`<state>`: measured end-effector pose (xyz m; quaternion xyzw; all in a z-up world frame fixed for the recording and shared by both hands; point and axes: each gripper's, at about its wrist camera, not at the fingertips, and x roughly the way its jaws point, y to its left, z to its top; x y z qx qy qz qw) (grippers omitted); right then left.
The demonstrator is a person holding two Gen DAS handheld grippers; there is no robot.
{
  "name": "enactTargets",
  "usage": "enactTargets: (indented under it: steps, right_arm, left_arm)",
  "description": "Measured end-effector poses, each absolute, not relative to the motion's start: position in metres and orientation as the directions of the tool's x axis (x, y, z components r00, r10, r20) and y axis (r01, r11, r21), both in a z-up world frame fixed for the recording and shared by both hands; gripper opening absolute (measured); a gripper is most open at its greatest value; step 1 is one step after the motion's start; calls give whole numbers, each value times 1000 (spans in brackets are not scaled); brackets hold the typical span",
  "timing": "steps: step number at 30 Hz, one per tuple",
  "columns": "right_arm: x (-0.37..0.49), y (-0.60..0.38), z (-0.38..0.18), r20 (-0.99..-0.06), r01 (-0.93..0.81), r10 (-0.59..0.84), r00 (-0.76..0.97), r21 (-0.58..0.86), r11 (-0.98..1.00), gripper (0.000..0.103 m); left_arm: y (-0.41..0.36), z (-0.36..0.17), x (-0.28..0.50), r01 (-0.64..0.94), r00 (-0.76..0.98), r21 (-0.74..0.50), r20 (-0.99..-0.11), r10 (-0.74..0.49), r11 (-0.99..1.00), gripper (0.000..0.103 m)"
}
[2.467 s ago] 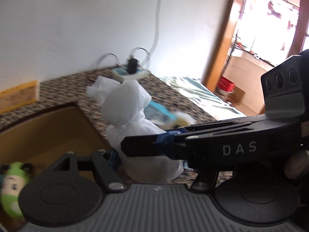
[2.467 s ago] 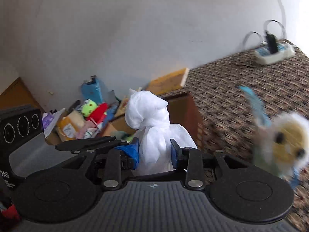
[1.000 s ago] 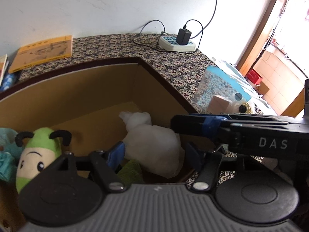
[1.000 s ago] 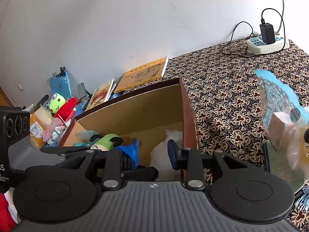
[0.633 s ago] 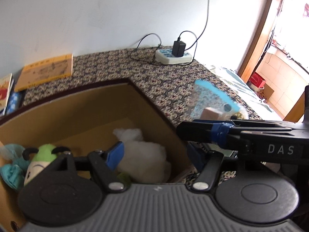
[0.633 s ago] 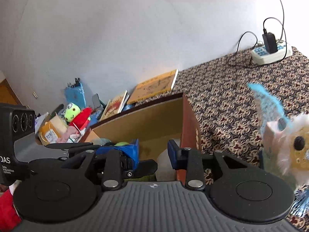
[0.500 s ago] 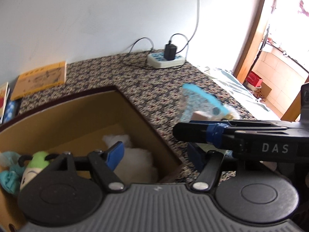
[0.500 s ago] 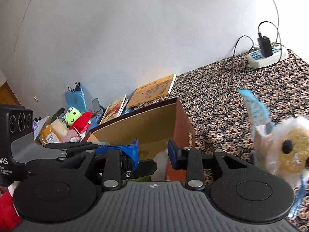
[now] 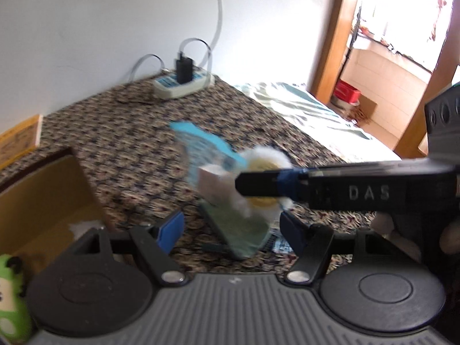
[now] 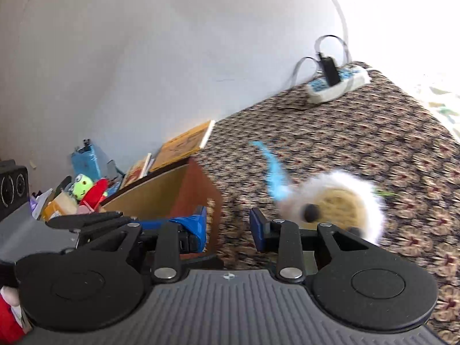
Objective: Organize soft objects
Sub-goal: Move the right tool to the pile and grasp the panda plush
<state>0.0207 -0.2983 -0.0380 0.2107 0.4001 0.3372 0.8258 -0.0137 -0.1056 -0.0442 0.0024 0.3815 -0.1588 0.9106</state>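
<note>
A fluffy white-and-yellow plush toy (image 10: 336, 207) lies on the patterned cloth beside a blue-edged clear pack (image 9: 201, 146). It is blurred in both views. In the right wrist view my right gripper (image 10: 227, 227) is open just left of the toy, with nothing between its pads. My left gripper (image 9: 231, 228) is open too, above a greenish pack (image 9: 238, 227) in front of the toy. The right gripper's finger (image 9: 258, 185) crosses in front of the toy. A white soft bundle (image 9: 84, 225) rests inside the cardboard box (image 9: 43, 198), next to a green plush (image 9: 8, 287).
A power strip (image 9: 182, 84) with a charger and cables sits by the wall. Yellow books (image 10: 184, 143) lie behind the box, and a heap of toys (image 10: 86, 189) lies further left. A bed (image 9: 302, 115) and a doorway are off to the right.
Both grippers let go of the white bundle, which now lies in the box. They have swung right, away from the box and toward the fluffy toy.
</note>
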Motion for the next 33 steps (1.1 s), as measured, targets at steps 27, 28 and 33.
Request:
enactTargets:
  steps: [27, 28, 33]
  right_arm:
    - [125, -354, -95, -613, -254, 708, 350, 665, 702, 16]
    - [129, -350, -97, -617, -261, 711, 338, 664, 700, 16]
    - [137, -337, -116, -629, -234, 745, 224, 707, 667, 19]
  left_arm:
    - [-153, -109, 55, 147, 582, -212, -771, -258, 966, 72]
    - [-154, -111, 59, 142, 578, -216, -774, -258, 966, 72]
    - [-163, -116, 65, 164, 570, -212, -777, -268, 963, 72]
